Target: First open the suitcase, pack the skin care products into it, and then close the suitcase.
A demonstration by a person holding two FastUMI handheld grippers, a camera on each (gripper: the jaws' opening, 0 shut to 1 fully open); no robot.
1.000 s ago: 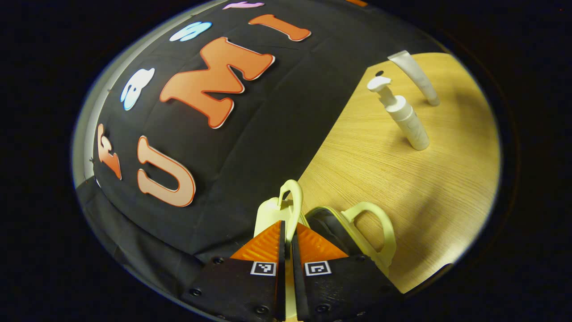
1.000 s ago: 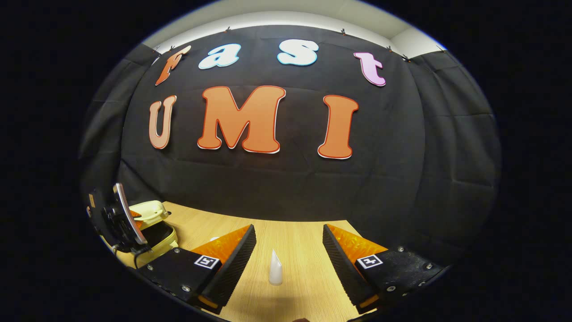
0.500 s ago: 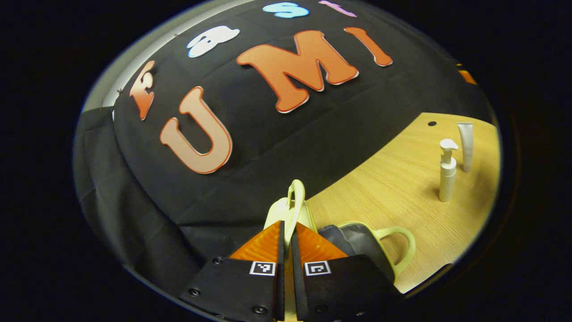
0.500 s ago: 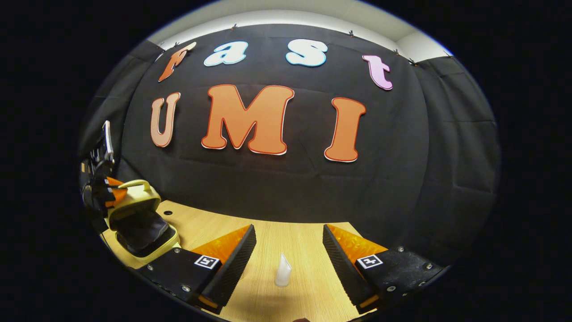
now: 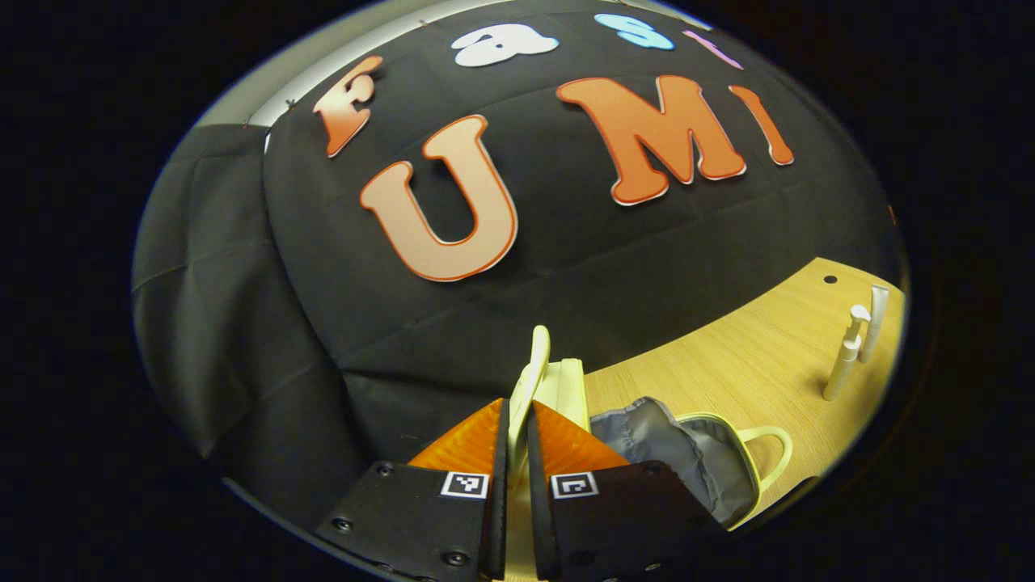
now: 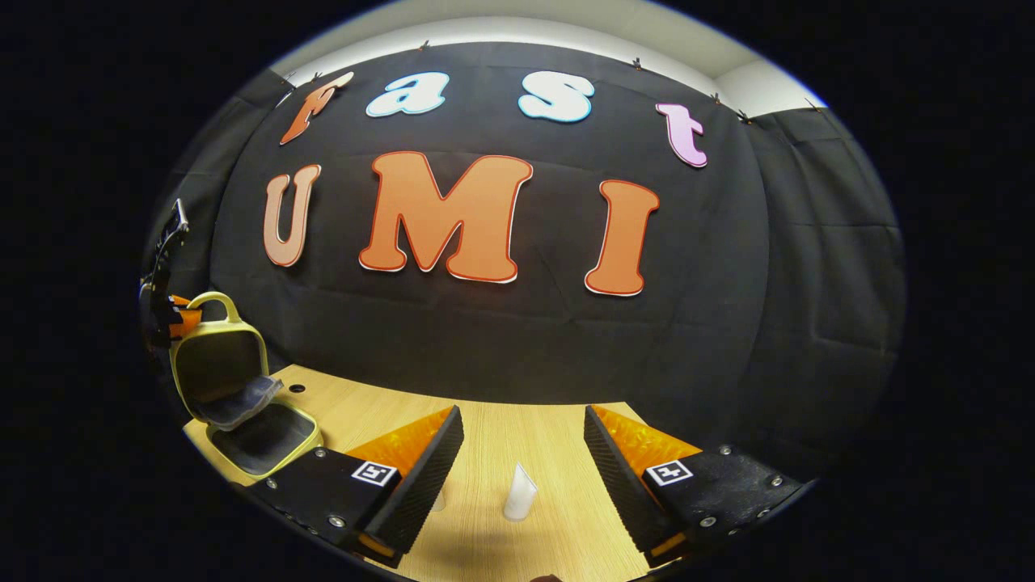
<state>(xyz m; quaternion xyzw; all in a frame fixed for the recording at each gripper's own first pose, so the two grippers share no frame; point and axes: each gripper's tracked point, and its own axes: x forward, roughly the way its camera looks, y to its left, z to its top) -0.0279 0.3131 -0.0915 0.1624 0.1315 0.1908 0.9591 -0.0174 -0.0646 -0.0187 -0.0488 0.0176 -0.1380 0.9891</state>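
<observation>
My left gripper [image 5: 516, 408] is shut on the handle [image 5: 530, 368] of the pale yellow suitcase's lid and holds the lid up. To its right lies the open base [image 5: 711, 473] with grey lining. In the right gripper view the suitcase [image 6: 222, 364] stands open at the far left, lid upright, with the left gripper [image 6: 166, 315] at its top handle. A white pump bottle [image 5: 843, 368] and a white tube [image 5: 876, 311] stand far right on the table. My right gripper [image 6: 524, 453] is open, low over the table, with the tube [image 6: 520, 493] standing beyond its fingertips.
The wooden table [image 6: 517, 424] runs up to the black cloth wall. A small dark hole [image 6: 297, 388] sits in the tabletop near the suitcase. Bare wood lies between the suitcase and the two products [image 5: 728, 364].
The left gripper has swung the lid up from partly raised to upright, baring the grey lining. The right gripper has barely moved.
</observation>
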